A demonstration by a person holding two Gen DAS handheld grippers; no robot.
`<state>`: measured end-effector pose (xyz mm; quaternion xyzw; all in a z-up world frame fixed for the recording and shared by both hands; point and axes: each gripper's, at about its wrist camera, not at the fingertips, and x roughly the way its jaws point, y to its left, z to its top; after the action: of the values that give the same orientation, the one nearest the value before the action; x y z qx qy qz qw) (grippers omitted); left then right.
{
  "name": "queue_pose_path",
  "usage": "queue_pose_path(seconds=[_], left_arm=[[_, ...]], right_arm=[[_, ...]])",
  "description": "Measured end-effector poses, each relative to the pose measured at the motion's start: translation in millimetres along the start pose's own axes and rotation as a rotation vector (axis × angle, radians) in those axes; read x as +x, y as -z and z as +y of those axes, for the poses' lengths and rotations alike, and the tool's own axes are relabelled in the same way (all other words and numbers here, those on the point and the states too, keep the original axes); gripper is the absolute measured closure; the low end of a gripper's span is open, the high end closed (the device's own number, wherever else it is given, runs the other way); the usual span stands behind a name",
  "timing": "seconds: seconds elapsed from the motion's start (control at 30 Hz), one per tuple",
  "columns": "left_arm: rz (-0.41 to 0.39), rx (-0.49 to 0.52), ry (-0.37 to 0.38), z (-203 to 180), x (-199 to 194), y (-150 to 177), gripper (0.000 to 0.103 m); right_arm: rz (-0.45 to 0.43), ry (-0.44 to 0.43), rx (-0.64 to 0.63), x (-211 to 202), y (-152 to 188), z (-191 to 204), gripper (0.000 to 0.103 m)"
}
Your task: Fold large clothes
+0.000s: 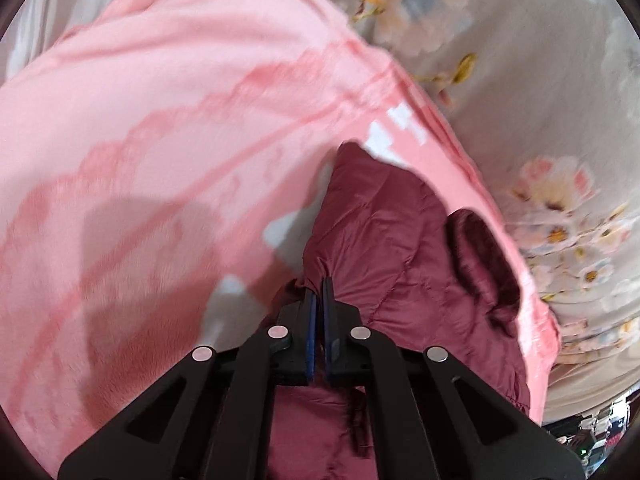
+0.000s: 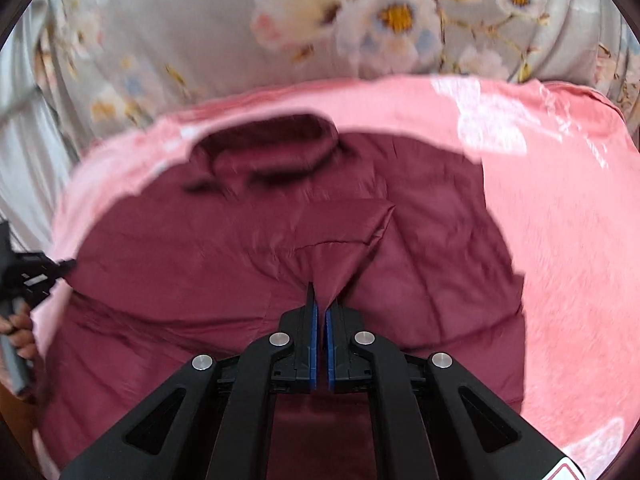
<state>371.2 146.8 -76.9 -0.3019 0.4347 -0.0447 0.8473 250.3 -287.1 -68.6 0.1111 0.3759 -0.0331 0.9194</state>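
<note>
A dark maroon quilted jacket (image 2: pixel 248 264) lies spread on a pink fleece blanket (image 2: pixel 560 248); its collar (image 2: pixel 272 140) points toward the far edge. My right gripper (image 2: pixel 322 300) is shut on a pinched ridge of the jacket's cloth near its middle. In the left wrist view the same jacket (image 1: pixel 384 232) runs along the blanket's right side. My left gripper (image 1: pixel 319 284) is shut on a fold of the jacket at its edge, cloth bunched between the blue pads. The left gripper (image 2: pixel 60 266) also shows at the left border of the right wrist view, held by a hand.
The pink blanket (image 1: pixel 160 140) lies over a grey bedsheet with a flower print (image 1: pixel 540 80), which also fills the far side in the right wrist view (image 2: pixel 200 40). Clutter sits beyond the bed's edge at the lower right (image 1: pixel 592 440).
</note>
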Motion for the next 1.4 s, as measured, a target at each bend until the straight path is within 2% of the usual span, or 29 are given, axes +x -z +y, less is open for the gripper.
queue_pose_path(seconds=[0.17,0.33,0.43,0.47,0.5,0.57,0.63,0.67,0.73,0.8,0.87,0.97,1.13,1.4], left_arm=[[0.019,0.015,-0.037,7,13,11,0.102],[-0.003,0.068,-0.090,1,17,17,0.101],[-0.037,0.111,-0.131,-8,7,19,0.097],[-0.048,0.120,-0.138,-10,1,18,0.091],[-0.072,0.132,-0.162,-13,-10,16,0.078],[-0.149,0.155,-0.191,-20,-35,13,0.061],[-0.204,0.216,-0.188,-39,-60,8,0.060],[-0.208,0.245,-0.175,-50,-65,6,0.060],[-0.177,0.303,-0.100,-81,-70,6,0.060],[-0.107,0.350,-0.031,-109,-59,12,0.060],[-0.037,0.415,-0.009,-134,-38,25,0.060],[0.016,0.491,-0.048,-157,-3,48,0.060],[0.088,0.485,-0.106,-150,41,69,0.061],[0.075,0.527,-0.138,-141,56,88,0.060]], right_arm=[[0.041,0.004,0.013,18,11,-4,0.100],[0.066,-0.007,0.022,25,11,-7,0.100],[0.054,-0.009,0.036,15,10,-9,0.093],[0.038,0.003,0.041,8,8,-10,0.087],[0.008,0.023,0.047,-4,6,-12,0.080],[-0.052,0.064,0.048,-25,2,-11,0.073],[-0.112,0.080,0.049,-44,-6,-7,0.072],[-0.128,0.053,0.055,-51,-10,-2,0.072],[-0.121,-0.034,0.051,-51,-19,15,0.074],[-0.094,-0.120,0.021,-40,-27,44,0.080],[-0.073,-0.151,-0.017,-26,-28,66,0.082],[-0.028,-0.149,-0.085,3,-25,94,0.087],[0.038,-0.102,-0.140,40,-14,107,0.089],[0.087,-0.077,-0.152,64,3,105,0.092]])
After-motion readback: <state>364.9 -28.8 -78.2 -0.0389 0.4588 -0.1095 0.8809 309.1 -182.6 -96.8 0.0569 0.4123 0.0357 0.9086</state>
